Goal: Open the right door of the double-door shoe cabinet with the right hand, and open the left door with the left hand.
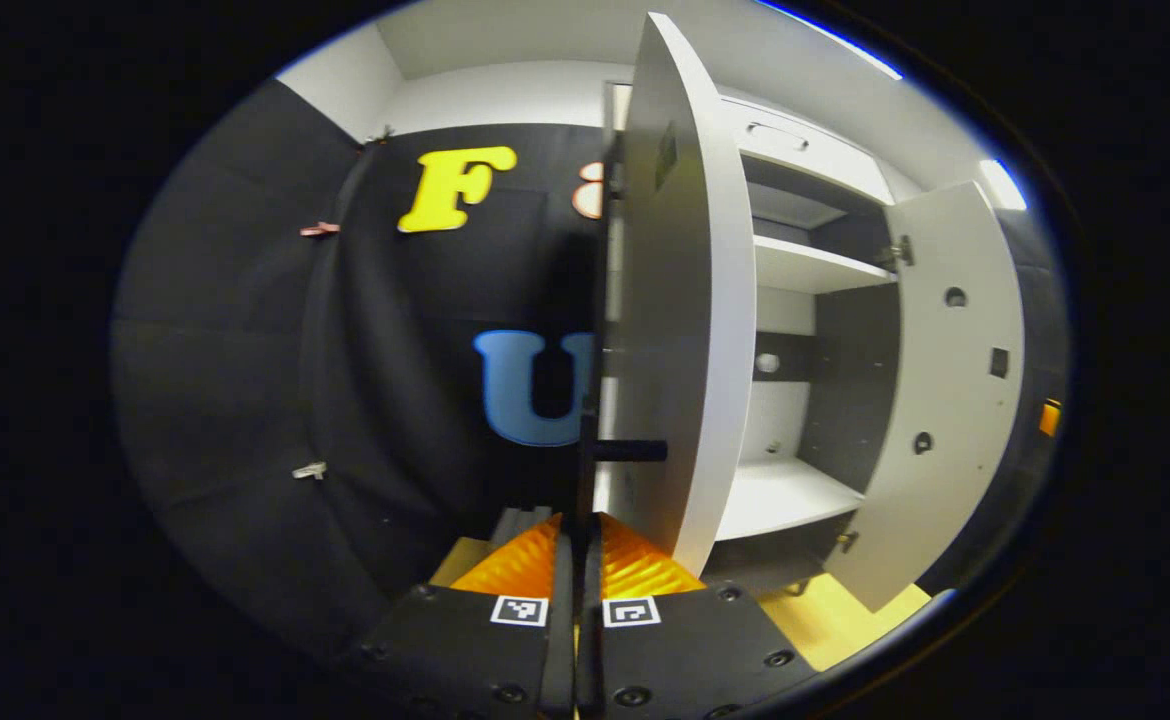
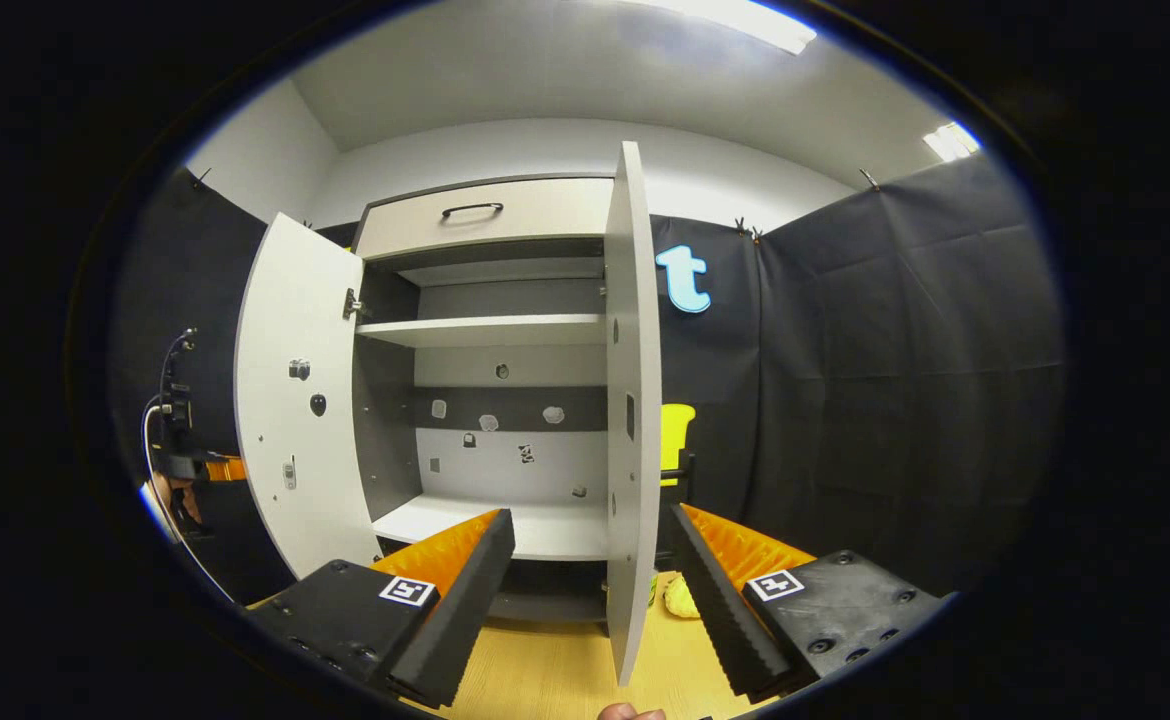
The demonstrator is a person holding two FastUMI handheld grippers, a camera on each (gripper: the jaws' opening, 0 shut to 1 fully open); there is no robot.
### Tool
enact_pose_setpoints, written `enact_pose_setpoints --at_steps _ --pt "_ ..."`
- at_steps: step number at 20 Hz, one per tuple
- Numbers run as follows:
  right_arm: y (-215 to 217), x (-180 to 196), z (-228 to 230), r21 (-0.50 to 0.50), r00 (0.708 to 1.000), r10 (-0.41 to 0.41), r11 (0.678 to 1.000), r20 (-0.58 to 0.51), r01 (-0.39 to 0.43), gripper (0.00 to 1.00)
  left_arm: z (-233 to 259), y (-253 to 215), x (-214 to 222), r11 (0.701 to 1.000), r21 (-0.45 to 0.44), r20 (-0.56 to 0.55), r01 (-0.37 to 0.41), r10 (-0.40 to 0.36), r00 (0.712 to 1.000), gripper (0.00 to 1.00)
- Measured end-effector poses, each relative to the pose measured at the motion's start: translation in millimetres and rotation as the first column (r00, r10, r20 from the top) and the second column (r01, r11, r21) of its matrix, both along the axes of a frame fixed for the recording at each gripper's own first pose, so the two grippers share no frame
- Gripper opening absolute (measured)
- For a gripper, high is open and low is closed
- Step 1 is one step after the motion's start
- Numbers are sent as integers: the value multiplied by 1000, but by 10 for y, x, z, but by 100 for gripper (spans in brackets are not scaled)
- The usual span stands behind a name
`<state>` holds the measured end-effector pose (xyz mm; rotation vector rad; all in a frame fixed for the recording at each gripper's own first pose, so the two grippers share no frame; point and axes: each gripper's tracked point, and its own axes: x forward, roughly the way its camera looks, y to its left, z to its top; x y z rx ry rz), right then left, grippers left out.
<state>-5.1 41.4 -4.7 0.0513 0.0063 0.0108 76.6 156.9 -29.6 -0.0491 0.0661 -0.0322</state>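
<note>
Before the booth's black cloth, your left tool (image 1: 576, 545) is clenched on the left door's handle (image 1: 585, 400), your right tool (image 2: 593, 560) released astride the right door (image 2: 633, 400).

Your shoe cabinet (image 2: 485, 215) stands on a light wooden floor (image 2: 545, 670); a small yellow object (image 2: 680, 598) lies on it beside the right door (image 2: 630, 420).

Recording booth: black cloth walls (image 2: 895, 380), lone shoe cabinet (image 2: 485, 330).
</note>
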Motion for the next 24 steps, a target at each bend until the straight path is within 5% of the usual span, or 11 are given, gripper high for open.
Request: enact_pose_setpoints --at_steps 2,6,22,24 --pt "20 -16 -3 -4 1000 4 1000 0 -4 93 24 -64 -26 999 -35 -2 34 -34 999 10" --pt "28 -28 -16 8 1000 7 1000 -7 -7 97 15 3 -41 997 72 11 5 -6 1000 10" --pt "84 4 1 24 1000 0 1000 1 0 97 439 -249 -557 995 95 116 -5 -6 993 10" --pt "98 11 12 18 1000 4 1000 4 -4 97 447 -282 -603 995 100 125 -9 -3 992 19"
